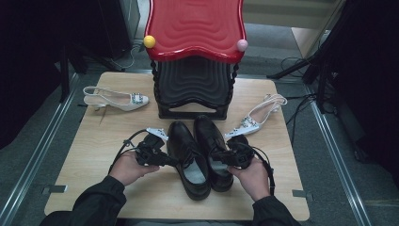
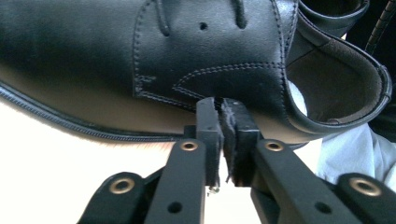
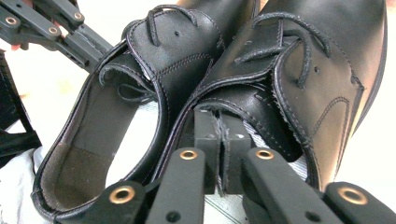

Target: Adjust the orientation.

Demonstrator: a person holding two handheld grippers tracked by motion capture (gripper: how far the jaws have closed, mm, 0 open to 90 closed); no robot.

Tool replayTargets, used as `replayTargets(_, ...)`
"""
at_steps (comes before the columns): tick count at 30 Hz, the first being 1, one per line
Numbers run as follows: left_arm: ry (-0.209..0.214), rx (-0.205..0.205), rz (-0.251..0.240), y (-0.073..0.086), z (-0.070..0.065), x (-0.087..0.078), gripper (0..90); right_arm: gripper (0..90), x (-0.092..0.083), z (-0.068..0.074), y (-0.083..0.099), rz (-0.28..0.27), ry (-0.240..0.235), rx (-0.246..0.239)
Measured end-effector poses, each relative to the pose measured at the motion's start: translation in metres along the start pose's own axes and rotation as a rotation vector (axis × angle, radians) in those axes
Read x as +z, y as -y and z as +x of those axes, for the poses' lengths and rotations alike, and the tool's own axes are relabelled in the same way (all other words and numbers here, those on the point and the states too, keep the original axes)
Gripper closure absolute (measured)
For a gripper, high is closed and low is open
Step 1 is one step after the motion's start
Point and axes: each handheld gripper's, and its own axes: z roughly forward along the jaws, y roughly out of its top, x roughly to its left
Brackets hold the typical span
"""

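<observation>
Black leather dress shoes (image 1: 200, 153) sit side by side mid-desk (image 1: 84, 155), six o'clock of the red-topped rack (image 1: 195, 28). Left hand-held gripper (image 1: 171, 161), jaws nearly together, touches the left shoe's (image 2: 140, 56) side; right hand-held gripper (image 1: 221, 157) pinches the right shoe's (image 3: 299, 74) collar.

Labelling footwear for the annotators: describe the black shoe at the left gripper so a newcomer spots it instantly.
Start at the red-topped black tiered rack at the table's far middle. Directly in front of it stand two black leather lace-up shoes side by side, toes toward the rack. The wanted one is the left black lace-up shoe, with the left gripper at its outer side, reaching nearer the person than its partner, the right black lace-up shoe.
</observation>
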Motion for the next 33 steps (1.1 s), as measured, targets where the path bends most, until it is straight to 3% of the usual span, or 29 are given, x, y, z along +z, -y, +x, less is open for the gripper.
replayTargets(8, -0.028, 0.002, -0.043, 0.001, 0.005, -0.016, 68.1, 77.5, -0.008, 0.006, 0.002, -0.011, -0.01, -0.007)
replayTargets(13, -0.046, -0.022, -0.046, 0.002, 0.009, -0.021, 57.6, 71.6, -0.011, 0.01, 0.004, -0.013, -0.005, -0.009)
replayTargets(17, -0.063, -0.014, -0.053, 0.003, 0.009, -0.023, 50.5, 68.7, -0.012, 0.011, 0.004, -0.008, -0.01, 0.005)
replayTargets(33, -0.079, -0.04, -0.054, 0.006, 0.017, -0.029, 41.5, 61.1, -0.013, 0.022, 0.002, 0.009, -0.023, -0.001)
